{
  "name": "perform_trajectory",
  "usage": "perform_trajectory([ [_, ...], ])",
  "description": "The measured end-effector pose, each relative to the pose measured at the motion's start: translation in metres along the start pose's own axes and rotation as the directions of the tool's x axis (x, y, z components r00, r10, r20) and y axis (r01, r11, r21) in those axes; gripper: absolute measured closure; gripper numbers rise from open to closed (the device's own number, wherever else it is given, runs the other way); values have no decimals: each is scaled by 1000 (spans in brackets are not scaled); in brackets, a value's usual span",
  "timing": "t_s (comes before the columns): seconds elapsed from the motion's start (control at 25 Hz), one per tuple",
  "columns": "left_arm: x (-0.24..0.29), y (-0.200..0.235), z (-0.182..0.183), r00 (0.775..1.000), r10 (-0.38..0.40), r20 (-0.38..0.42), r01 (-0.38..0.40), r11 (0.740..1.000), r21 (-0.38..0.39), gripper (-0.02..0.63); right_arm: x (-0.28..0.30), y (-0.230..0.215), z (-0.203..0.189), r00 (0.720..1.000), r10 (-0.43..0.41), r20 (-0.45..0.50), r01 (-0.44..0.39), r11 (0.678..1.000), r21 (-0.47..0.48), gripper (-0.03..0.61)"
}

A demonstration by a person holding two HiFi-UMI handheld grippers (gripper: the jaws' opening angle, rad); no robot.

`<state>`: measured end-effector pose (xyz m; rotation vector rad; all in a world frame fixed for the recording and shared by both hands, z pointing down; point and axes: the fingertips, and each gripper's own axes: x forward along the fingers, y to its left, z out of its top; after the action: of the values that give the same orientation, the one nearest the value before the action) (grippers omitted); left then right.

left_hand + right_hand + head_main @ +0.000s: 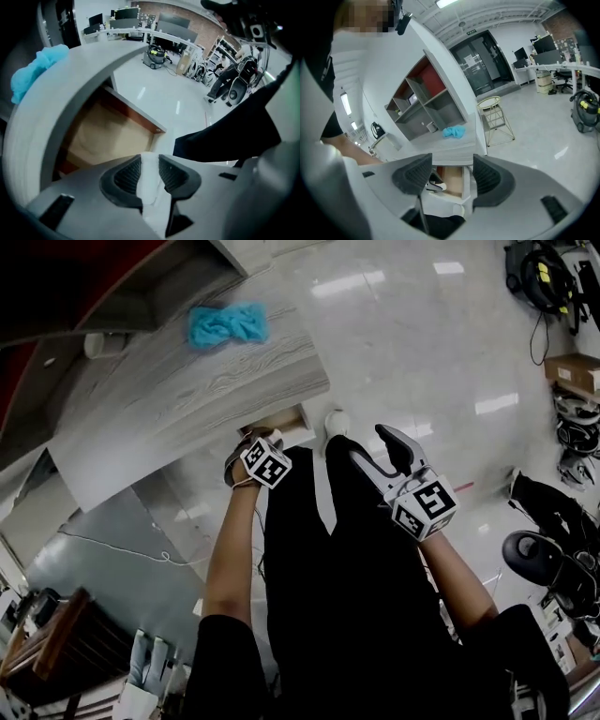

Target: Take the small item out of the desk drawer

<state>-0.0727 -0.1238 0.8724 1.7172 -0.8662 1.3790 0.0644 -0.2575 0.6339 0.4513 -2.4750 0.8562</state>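
One small white thing, out of the drawer

The left gripper [149, 161] is pinching the one small white item [151, 185], low in its view, above the one open drawer [105, 133], which is showing its brown wooden bottom. The right gripper [452, 171] is holding its jaws spread apart. One blue cloth [228, 324] is lying on the desk [187, 399], upper left.
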Motion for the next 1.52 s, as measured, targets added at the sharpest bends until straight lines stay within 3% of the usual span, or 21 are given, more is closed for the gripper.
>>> perform_trajectory([
  [0.28,-69,-5,9,993,15,121,-8,998,-58,500,-4,42,38,998,59,5,-59,993,-102,322],
  [0.44,-118,-5,8,975,41,216,-11,990,-141,500,-4,72,63,995,95,7,-93,986,-141,322],
  [0.6,-163,0,9,939,110,327,-22,965,-262,500,-8,89,84,994,110,2,-108,976,-191,322],
  [0.8,-226,2,-1,871,173,460,12,928,-372,500,-12,104,109,996,92,14,-86,968,-238,322],
  [0.92,-264,2,-10,814,206,542,42,911,-410,500,-12,117,124,997,77,29,-66,960,-273,321],
  [1.0,-295,8,-13,764,250,594,38,902,-429,500,-8,125,137,997,65,53,-47,956,-289,322],
  [1.16,-367,27,-24,633,371,679,5,875,-483,500,2,147,164,992,64,109,-33,963,-267,322],
  [1.36,-451,56,-40,445,496,745,65,812,-580,499,11,179,194,986,74,150,-24,951,-309,322],
  [1.52,-508,78,-52,340,558,757,10,803,-597,499,27,203,209,981,67,184,-7,951,-308,322],
])
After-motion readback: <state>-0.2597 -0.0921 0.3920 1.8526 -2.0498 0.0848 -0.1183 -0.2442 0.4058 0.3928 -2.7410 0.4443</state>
